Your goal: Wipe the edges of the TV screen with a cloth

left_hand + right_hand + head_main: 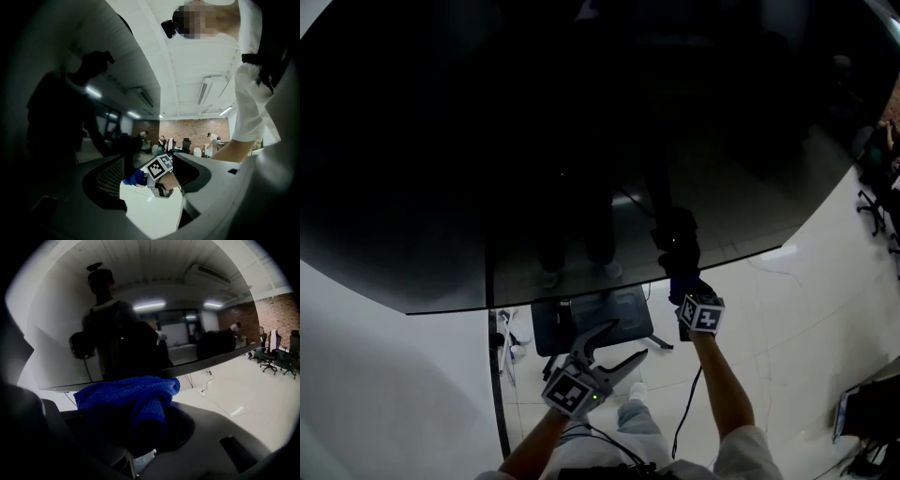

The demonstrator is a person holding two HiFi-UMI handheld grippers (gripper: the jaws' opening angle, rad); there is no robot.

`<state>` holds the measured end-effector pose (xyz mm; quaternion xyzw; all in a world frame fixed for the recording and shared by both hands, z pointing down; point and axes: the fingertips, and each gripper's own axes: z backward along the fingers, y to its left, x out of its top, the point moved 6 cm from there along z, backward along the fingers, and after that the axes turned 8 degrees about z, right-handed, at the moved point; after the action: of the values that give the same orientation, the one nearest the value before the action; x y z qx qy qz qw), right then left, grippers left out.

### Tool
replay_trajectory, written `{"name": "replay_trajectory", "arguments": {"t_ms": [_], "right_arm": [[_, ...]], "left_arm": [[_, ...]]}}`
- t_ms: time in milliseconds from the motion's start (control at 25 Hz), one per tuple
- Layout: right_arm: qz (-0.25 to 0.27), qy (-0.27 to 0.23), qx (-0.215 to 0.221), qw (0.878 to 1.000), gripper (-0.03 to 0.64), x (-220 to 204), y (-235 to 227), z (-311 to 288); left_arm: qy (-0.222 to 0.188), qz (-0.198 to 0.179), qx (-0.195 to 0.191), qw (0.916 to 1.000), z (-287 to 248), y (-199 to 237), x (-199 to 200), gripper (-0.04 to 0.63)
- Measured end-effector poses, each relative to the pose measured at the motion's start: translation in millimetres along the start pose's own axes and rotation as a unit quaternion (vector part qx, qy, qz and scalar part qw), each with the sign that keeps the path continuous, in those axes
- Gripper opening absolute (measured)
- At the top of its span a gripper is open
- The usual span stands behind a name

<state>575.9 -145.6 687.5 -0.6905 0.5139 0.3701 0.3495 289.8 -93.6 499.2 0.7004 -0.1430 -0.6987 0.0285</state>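
Note:
The big dark TV screen (581,122) fills the top of the head view; its bottom edge (628,284) curves across the middle. My right gripper (680,281) is shut on a blue cloth (684,286) and holds it at that bottom edge, right of centre. In the right gripper view the cloth (136,397) bunches between the jaws just below the screen's edge (197,363). My left gripper (614,347) hangs lower, clear of the screen, open with nothing in it. Between its jaws, the left gripper view shows the right gripper's marker cube (158,168) and the cloth (136,178).
A dark stand base (591,321) sits below the screen, and a thin black post (495,384) runs down at the left. A cable (686,412) trails over the white floor. Office chairs (874,202) stand at the far right, a dark object (867,412) at the lower right.

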Motion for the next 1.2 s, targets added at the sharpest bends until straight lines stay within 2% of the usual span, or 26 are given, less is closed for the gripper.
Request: {"name": "replay_trajectory", "arguments": {"t_ms": [280, 560, 880, 1000, 1200], "right_arm": [[0.023, 0.012, 0.051, 0.998, 0.067, -7, 80, -13], [0.061, 0.035, 0.105, 0.992, 0.067, -18, 168, -23], [0.024, 0.048, 0.089, 0.995, 0.069, -26, 205, -37], [0.036, 0.053, 0.111, 0.992, 0.069, -28, 231, -39], [0.060, 0.057, 0.163, 0.983, 0.069, -34, 311, -50]], "left_arm": [[-0.031, -0.007, 0.059, 0.9978, 52, 22, 8, 0.316], [-0.060, -0.005, 0.120, 0.9910, 118, 49, 12, 0.316], [-0.080, 0.008, 0.192, 0.9782, 191, 78, 9, 0.316], [-0.085, 0.008, 0.207, 0.9746, 209, 84, 9, 0.316], [-0.089, 0.004, 0.226, 0.9701, 241, 95, 11, 0.316]]}}
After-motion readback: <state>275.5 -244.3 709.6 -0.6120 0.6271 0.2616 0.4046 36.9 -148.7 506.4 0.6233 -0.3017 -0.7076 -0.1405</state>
